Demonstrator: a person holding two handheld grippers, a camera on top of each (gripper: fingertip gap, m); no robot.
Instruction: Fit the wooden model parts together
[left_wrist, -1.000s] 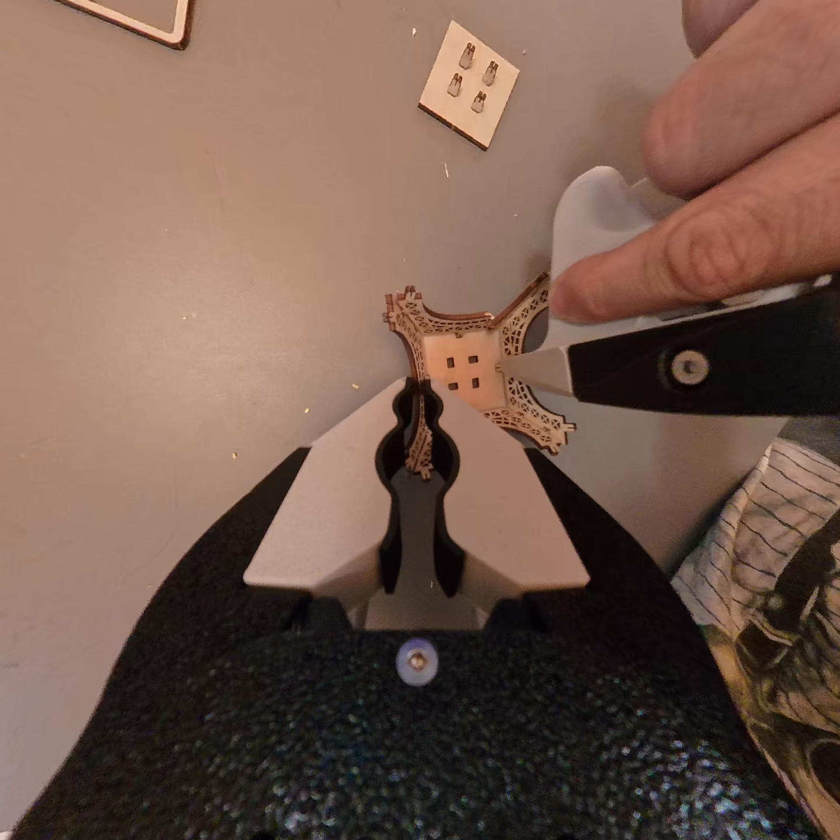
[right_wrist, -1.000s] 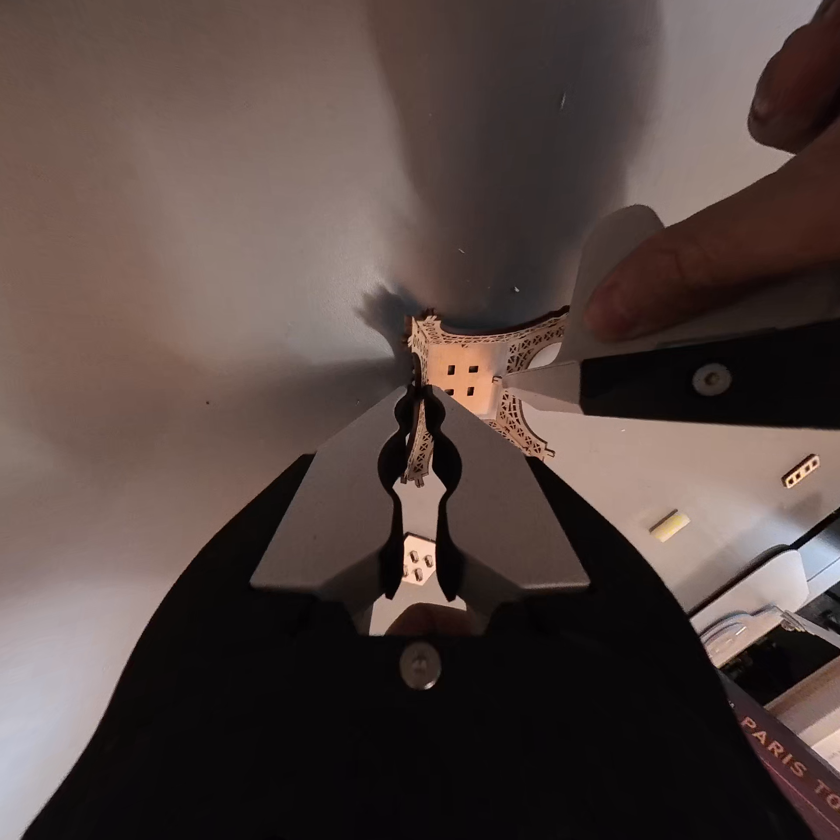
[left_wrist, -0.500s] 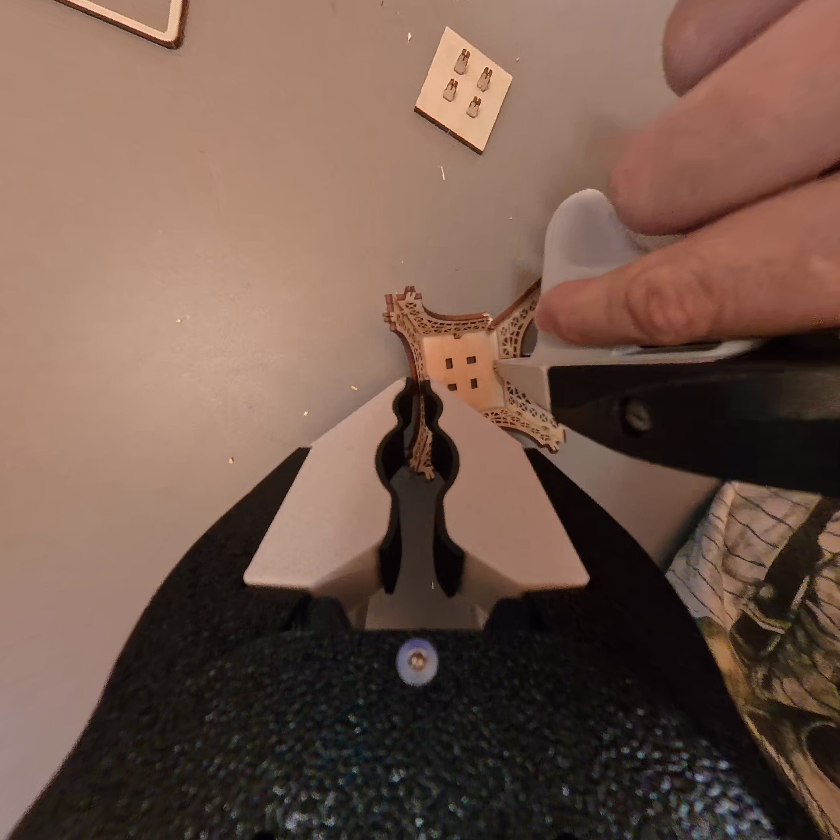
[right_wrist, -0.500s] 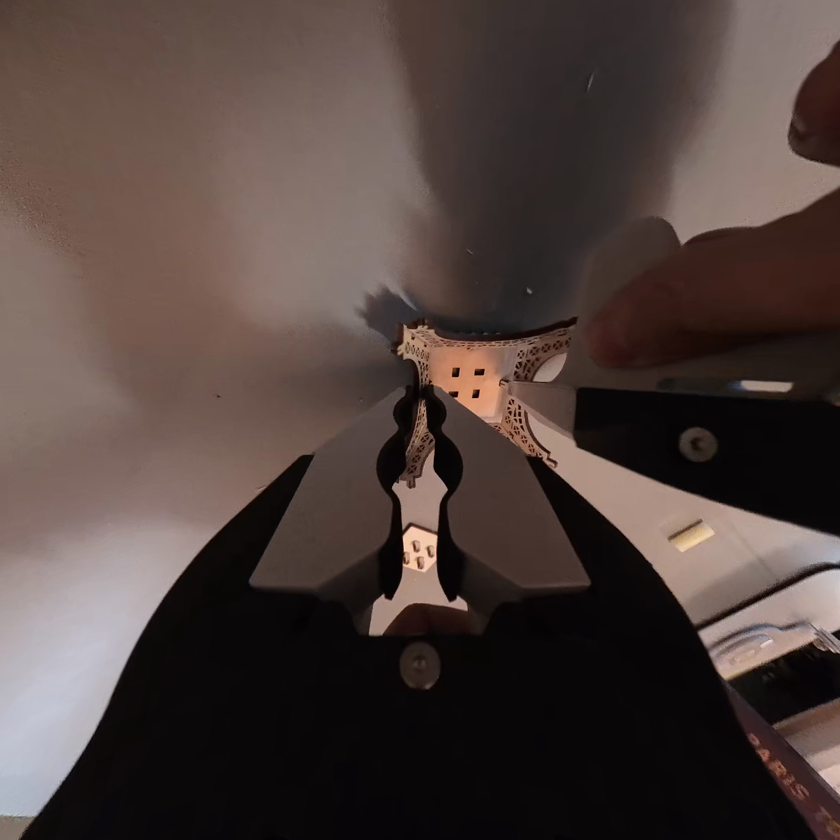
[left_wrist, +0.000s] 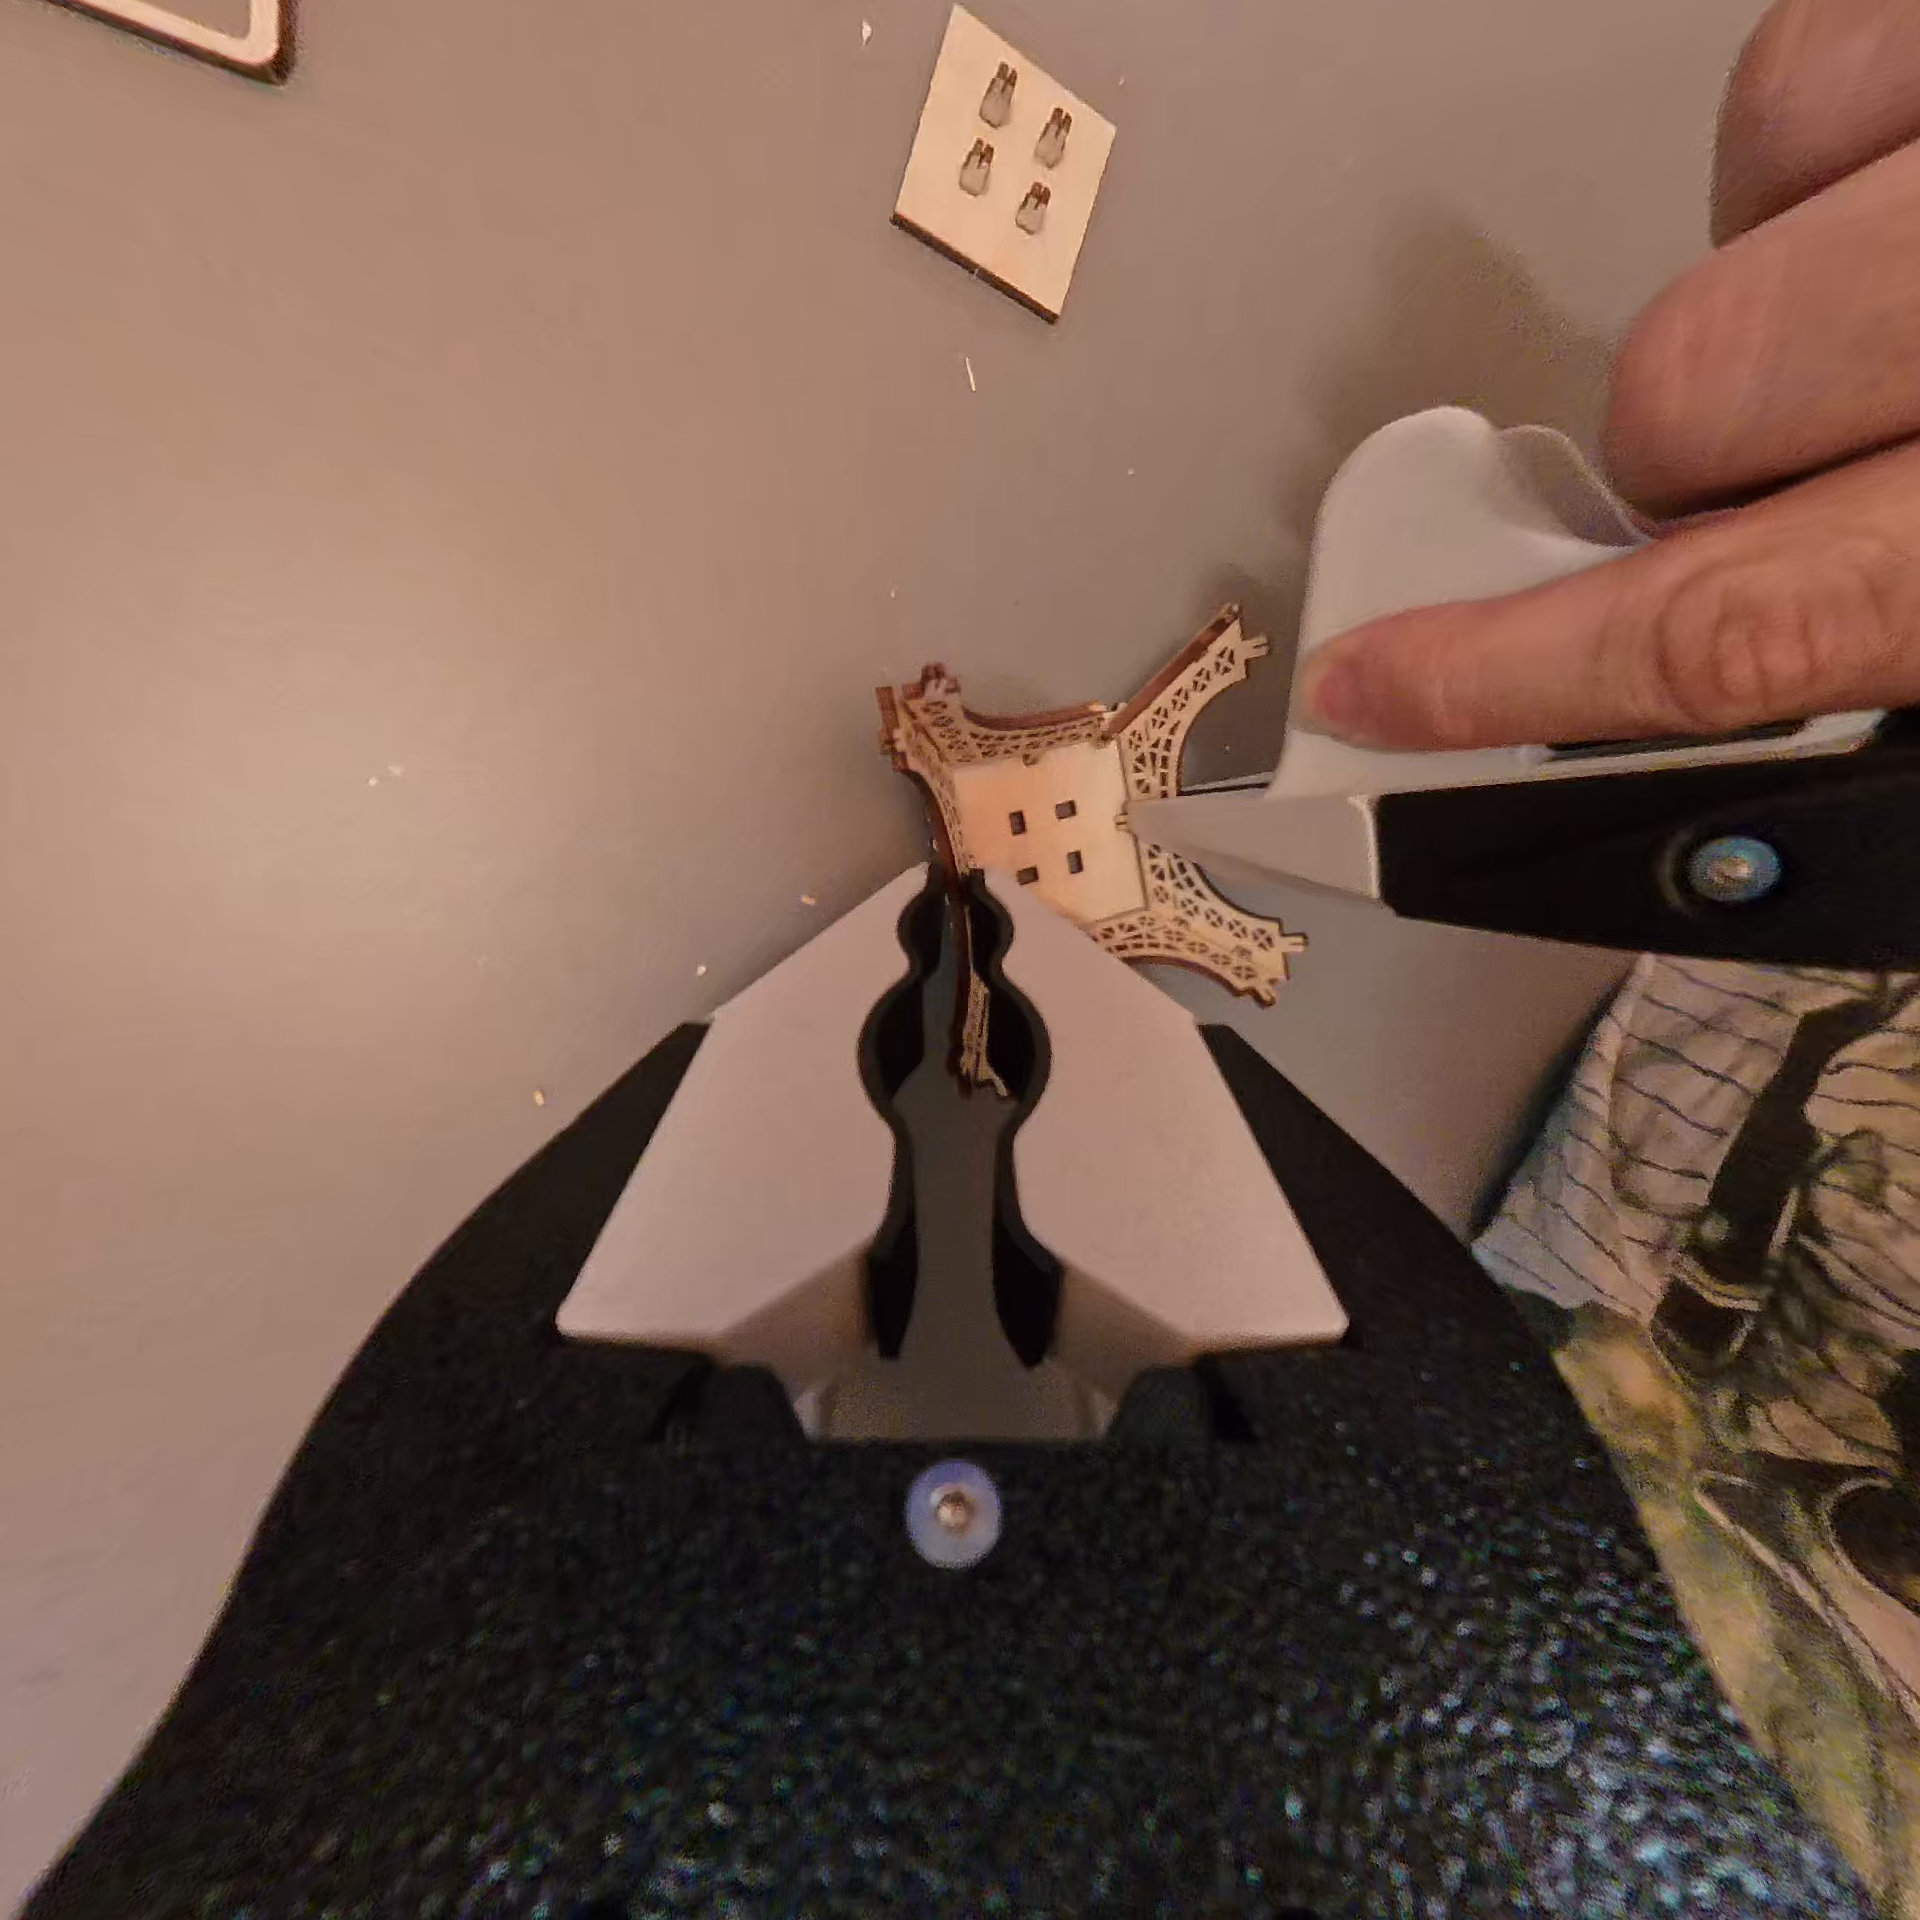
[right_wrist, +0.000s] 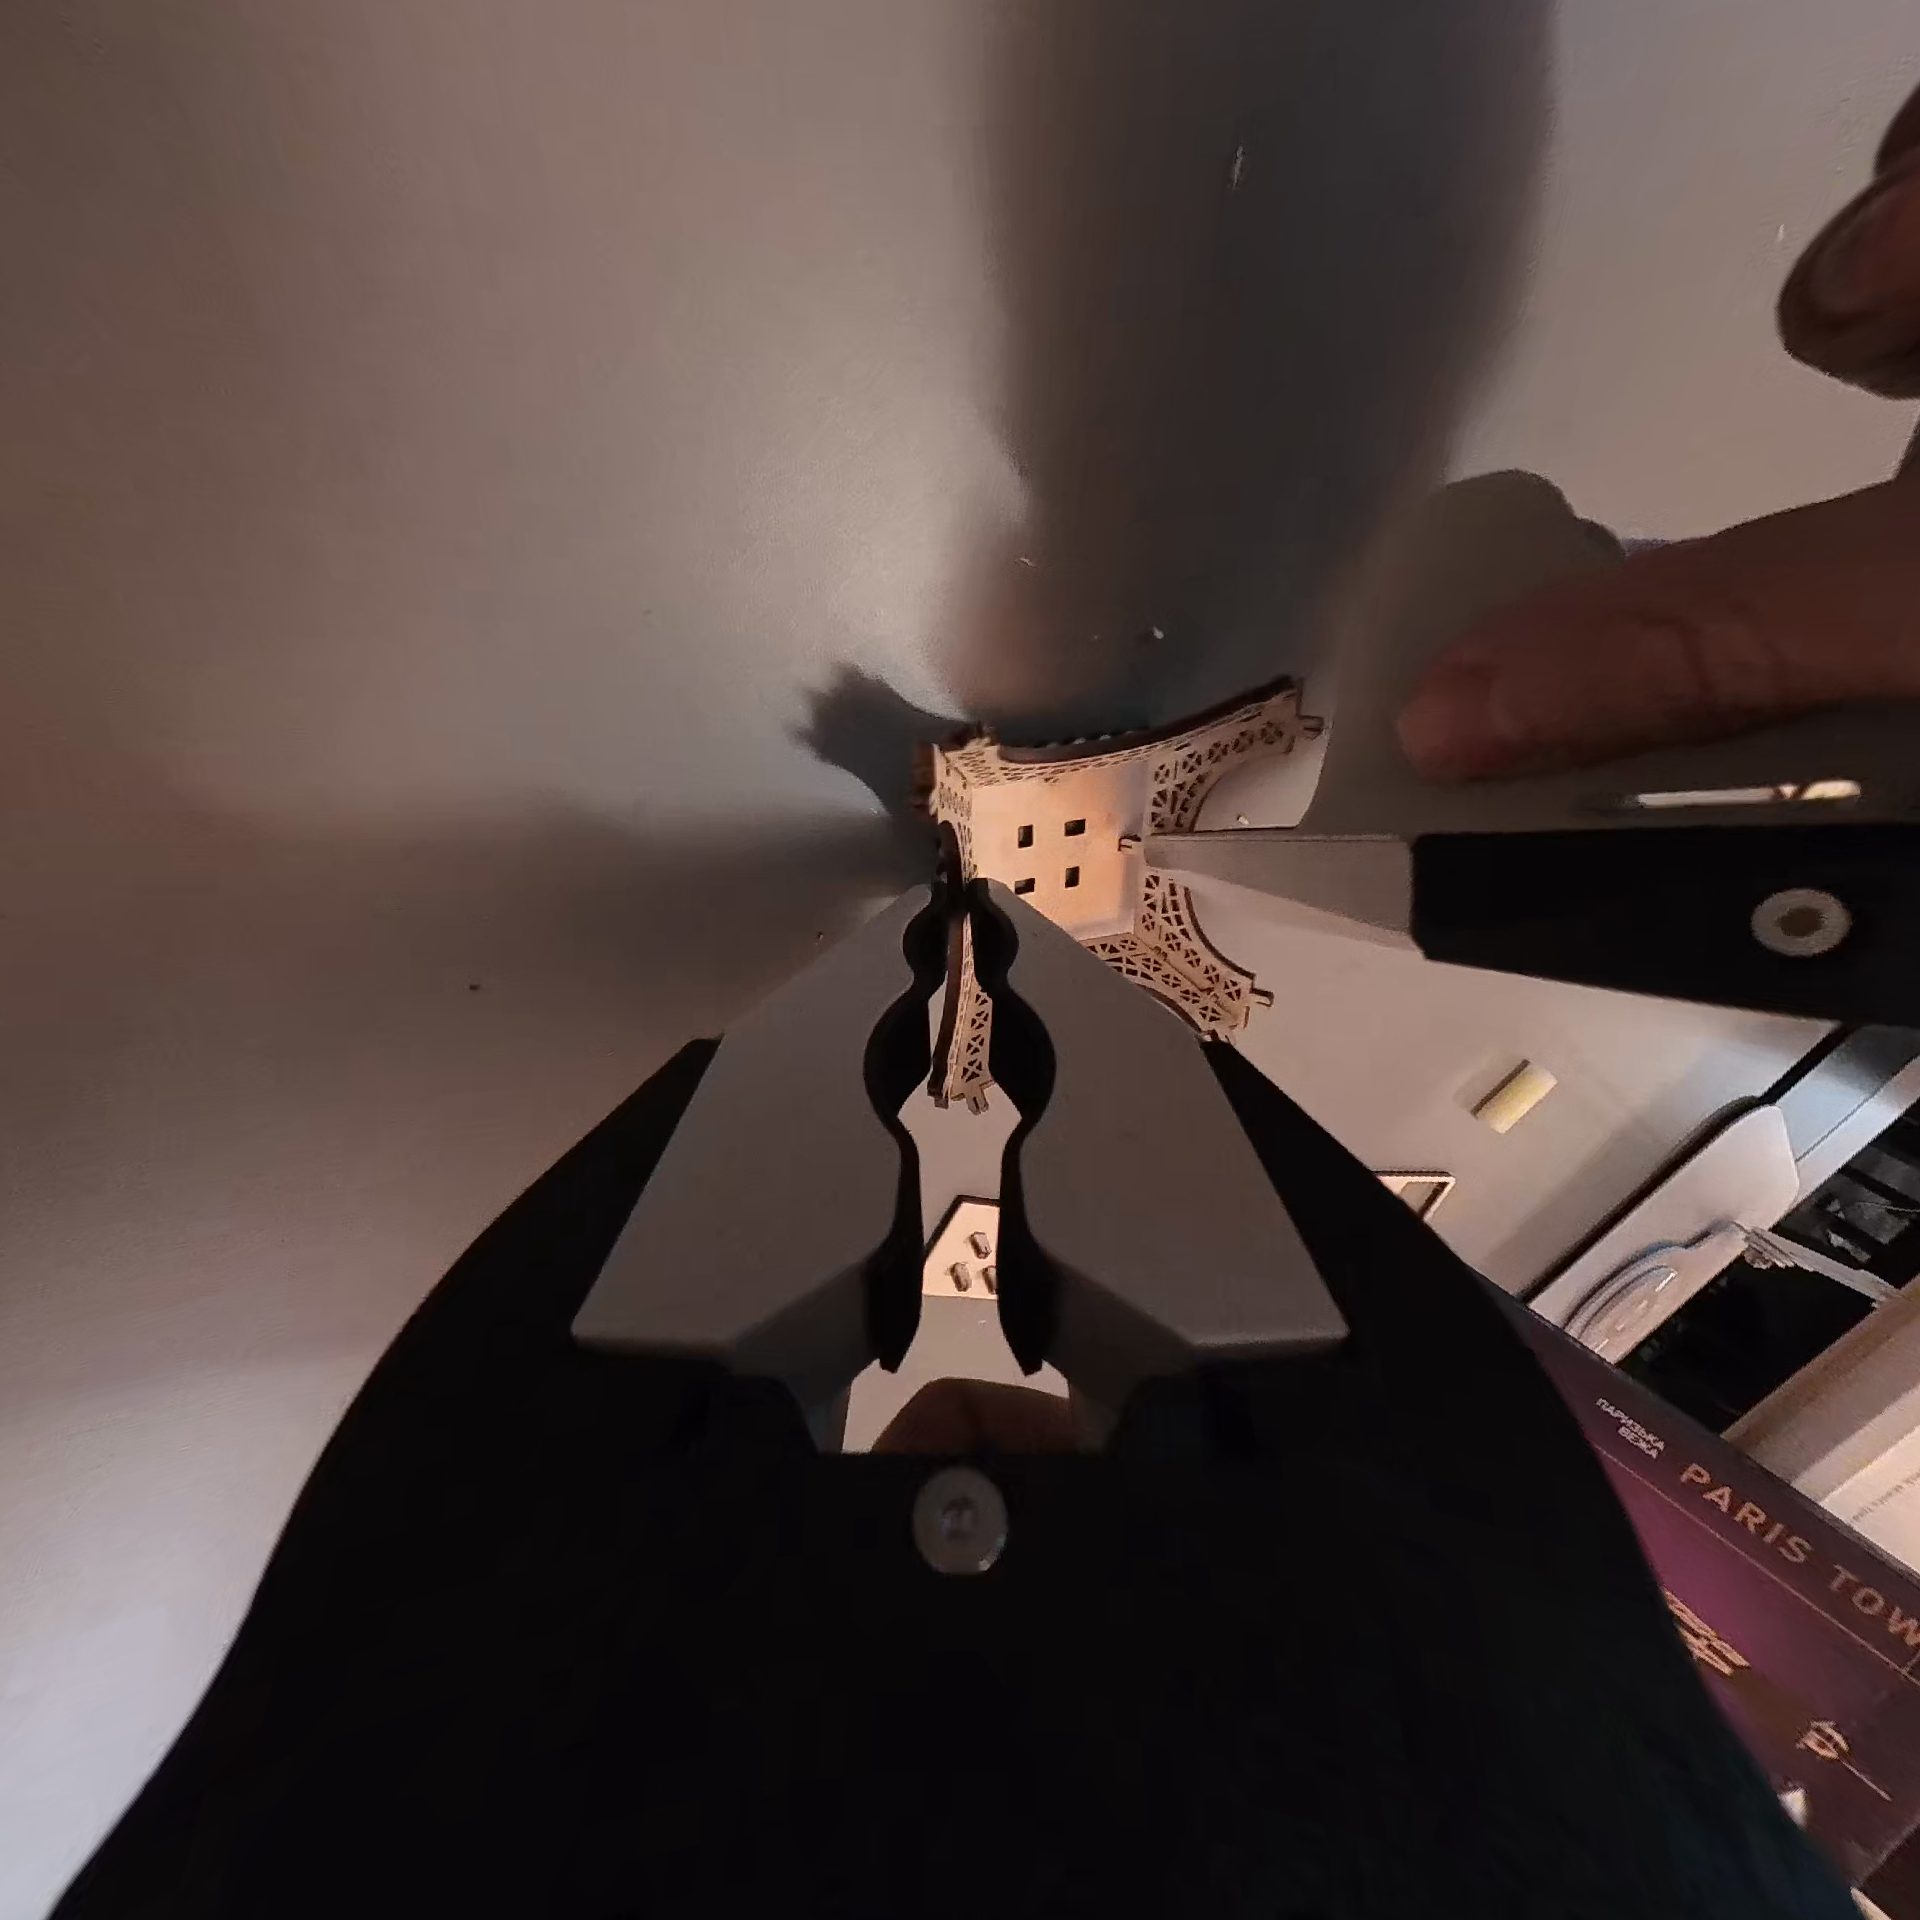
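My left gripper (left_wrist: 958, 878) is closed on one lattice leg (left_wrist: 977, 1029) of the wooden model (left_wrist: 1049, 821); the leg runs back between the two fingers. The model is held up off the grey table (left_wrist: 416, 520), its flat square platform with four small holes facing the camera and the other legs splaying outward. From the right, my right gripper (left_wrist: 1143, 821) comes in with its narrow tip closed against the platform's edge, and a hand (left_wrist: 1662, 644) lies along its top, one finger stretched forward. Farther off on the table lies a square wooden plate (left_wrist: 1003, 161) with four little pegs, and the corner of a wooden frame (left_wrist: 208, 31) shows at the top left. A patterned cloth (left_wrist: 1714, 1247) fills the lower right.

In the right wrist view, the near gripper (right_wrist: 956, 888) likewise clamps a leg of the model (right_wrist: 1060, 821), with the square plate (right_wrist: 966, 1257) visible through the gap behind. A small yellow piece (right_wrist: 1517, 1096) and a dark purple box (right_wrist: 1766, 1610) lie to the right.
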